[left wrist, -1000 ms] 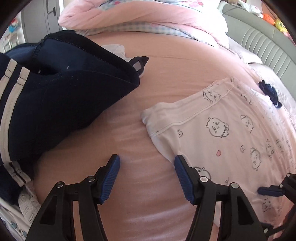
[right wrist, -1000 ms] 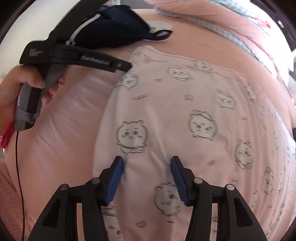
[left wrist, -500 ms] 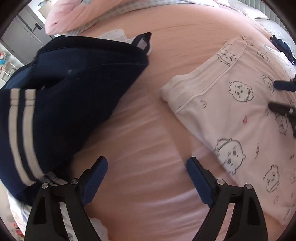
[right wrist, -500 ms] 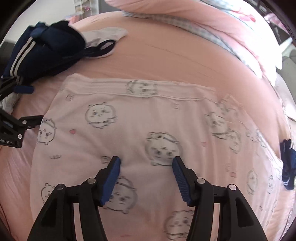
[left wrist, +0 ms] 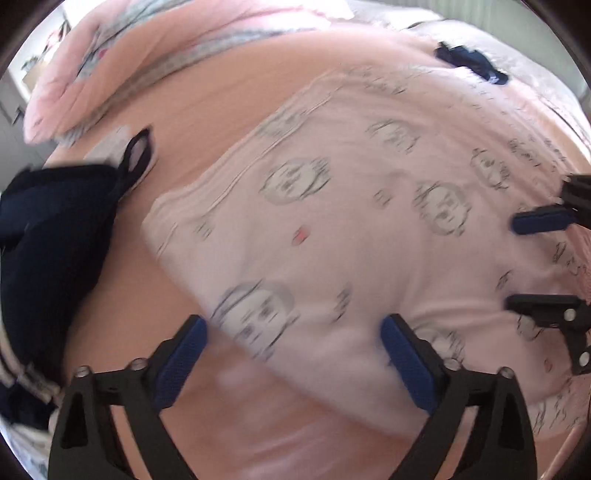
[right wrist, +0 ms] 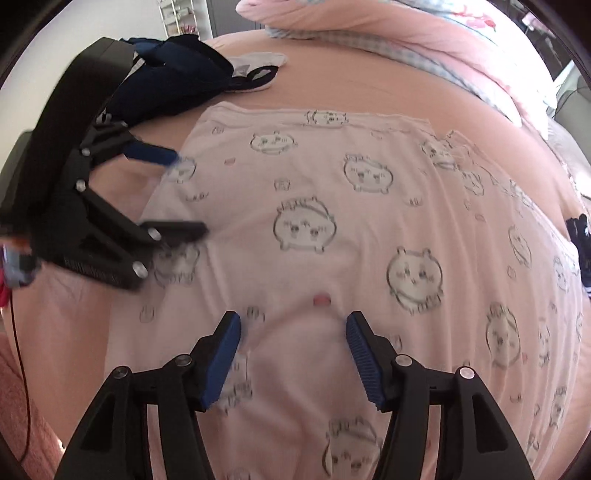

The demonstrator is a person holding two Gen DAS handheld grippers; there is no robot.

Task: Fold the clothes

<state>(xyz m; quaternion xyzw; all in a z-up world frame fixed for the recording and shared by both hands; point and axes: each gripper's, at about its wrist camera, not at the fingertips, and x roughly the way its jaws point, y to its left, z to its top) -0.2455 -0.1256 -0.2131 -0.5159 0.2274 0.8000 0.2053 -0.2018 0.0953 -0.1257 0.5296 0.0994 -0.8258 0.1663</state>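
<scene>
A pale pink garment (left wrist: pixel 351 221) (right wrist: pixel 351 221) printed with cartoon animal faces lies flat on the pink bedsheet (left wrist: pixel 229 99). My left gripper (left wrist: pixel 293 328) hovers over its left edge with the jaws opening wide. The edge of the cloth lies under the gap and neither pad presses on it. My right gripper (right wrist: pixel 293 321) points down at the garment's near middle, its jaws opening too, with flat fabric beneath them. Each gripper shows in the other's view: the right gripper (left wrist: pixel 537 263) at the right edge, the left gripper (right wrist: pixel 188 192) at the left.
A heap of navy clothes (left wrist: pixel 48 229) (right wrist: pixel 173 74) with white stripes lies left of the garment, a white piece (right wrist: pixel 258 59) beside it. A pink duvet (left wrist: pixel 129 55) (right wrist: pixel 406 26) is bunched at the back. A small navy item (left wrist: pixel 469 66) (right wrist: pixel 580 236) lies at the right.
My left gripper swung right from the bare sheet onto the garment's left edge, rolling and spreading its jaws. My right gripper's jaws widened slightly, and the left gripper came closer in its view.
</scene>
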